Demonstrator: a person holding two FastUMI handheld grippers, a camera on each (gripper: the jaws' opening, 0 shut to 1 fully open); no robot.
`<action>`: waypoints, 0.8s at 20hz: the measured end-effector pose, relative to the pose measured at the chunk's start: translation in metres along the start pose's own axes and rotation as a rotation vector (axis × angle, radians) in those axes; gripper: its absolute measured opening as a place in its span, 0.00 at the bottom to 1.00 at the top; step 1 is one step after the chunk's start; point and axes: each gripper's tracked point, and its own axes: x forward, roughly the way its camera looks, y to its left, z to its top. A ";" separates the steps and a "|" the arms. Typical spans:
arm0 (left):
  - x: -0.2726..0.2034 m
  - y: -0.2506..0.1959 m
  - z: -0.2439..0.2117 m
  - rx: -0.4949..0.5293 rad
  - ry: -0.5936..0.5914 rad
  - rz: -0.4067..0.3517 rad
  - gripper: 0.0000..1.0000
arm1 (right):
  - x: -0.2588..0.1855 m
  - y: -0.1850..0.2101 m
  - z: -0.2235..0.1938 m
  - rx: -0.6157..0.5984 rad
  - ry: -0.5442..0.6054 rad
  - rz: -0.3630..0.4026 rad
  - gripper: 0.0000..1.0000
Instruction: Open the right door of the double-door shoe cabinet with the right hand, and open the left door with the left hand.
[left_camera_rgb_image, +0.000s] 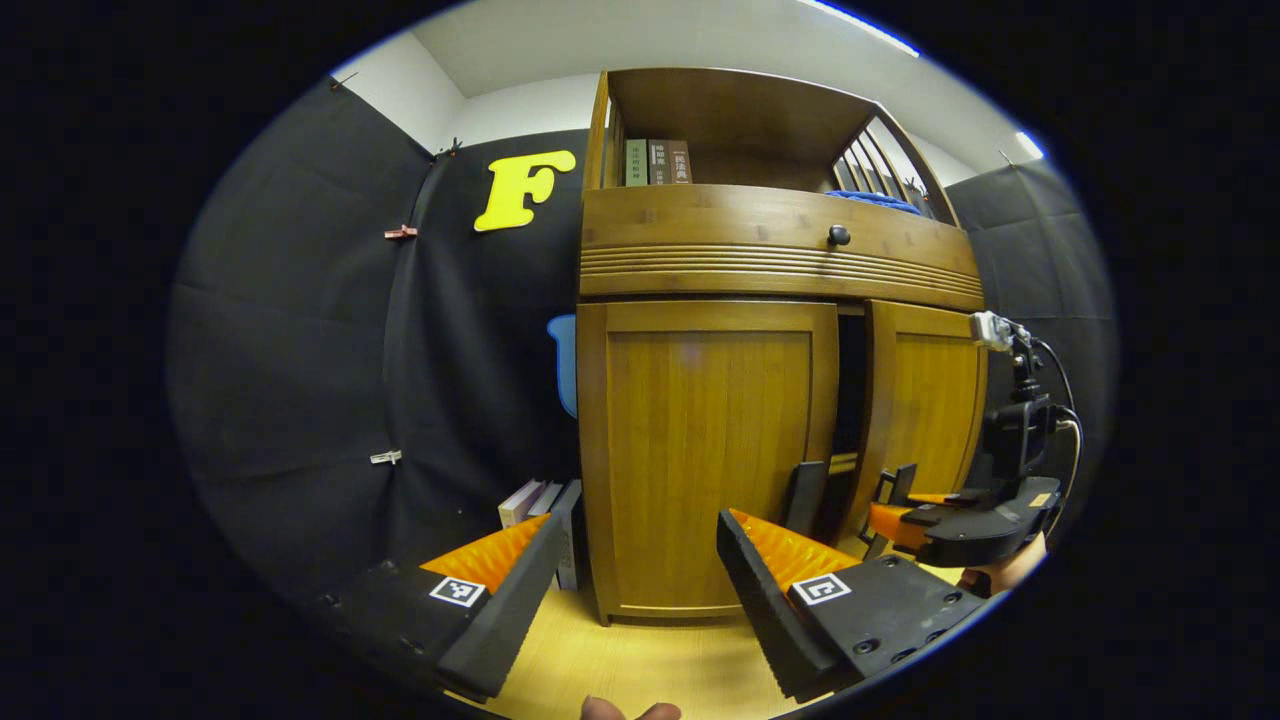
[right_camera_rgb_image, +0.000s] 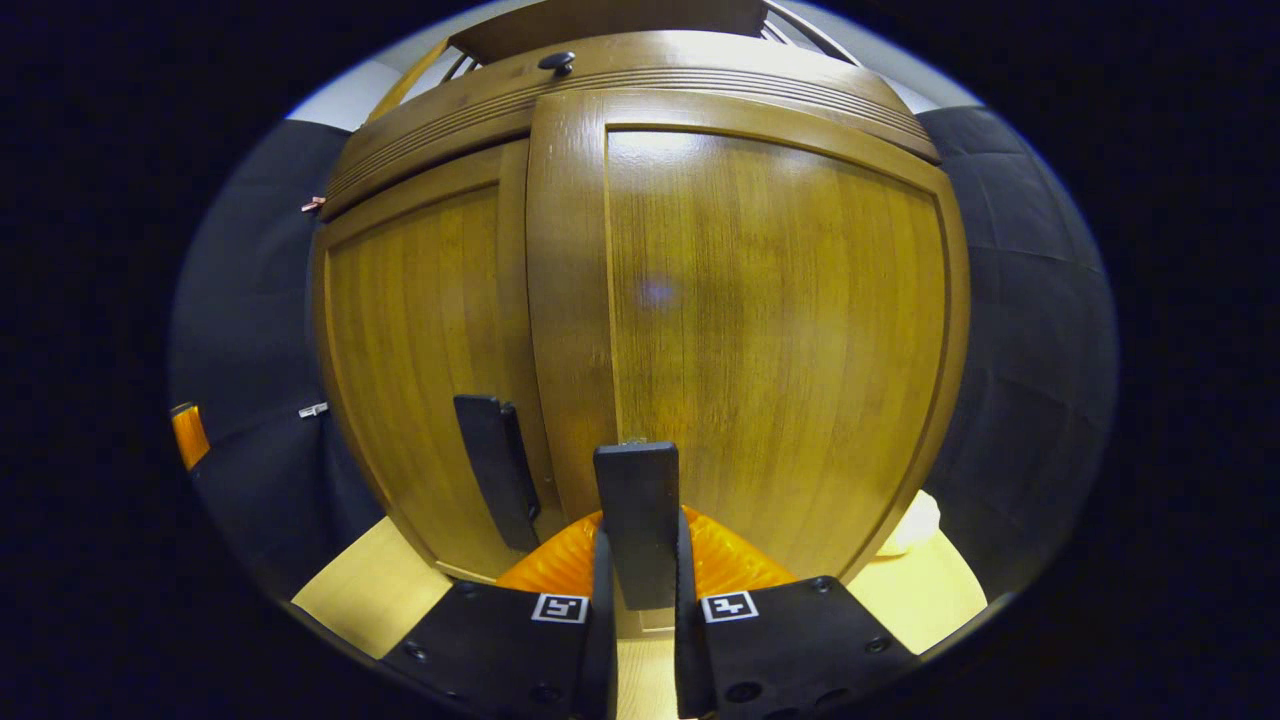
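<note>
Shoe cabinet (left_camera_rgb_image: 780, 400): brown wood, right door (right_camera_rgb_image: 770, 330) ajar; right claw (right_camera_rgb_image: 637, 560) clamped on its handle (right_camera_rgb_image: 636, 520); left claw (left_camera_rgb_image: 630, 560) apart.

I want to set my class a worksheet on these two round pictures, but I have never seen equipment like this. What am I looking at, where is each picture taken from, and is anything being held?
No robot here: a person carries a two-finger gripper in each hand, and each gripper has a fisheye camera looking along its fingers.

The left gripper view stands back from a wooden shoe cabinet on a pale floor. The left gripper is open and holds nothing. The left door is closed; the right door stands slightly ajar, with a dark gap between them. Books stand beside the cabinet.

The right gripper view is close to the right door. The right gripper is shut on the right door's dark handle. The left door's handle is untouched.
</note>
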 end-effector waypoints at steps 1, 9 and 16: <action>-0.002 -0.001 -0.001 0.000 0.000 0.001 0.95 | -0.006 -0.001 -0.001 -0.005 0.001 0.002 0.26; -0.016 -0.006 -0.001 -0.006 0.000 -0.001 0.95 | -0.066 -0.028 -0.010 -0.024 0.024 -0.001 0.26; -0.020 -0.019 -0.001 0.003 0.001 -0.025 0.95 | -0.105 -0.056 -0.015 -0.005 0.037 -0.041 0.26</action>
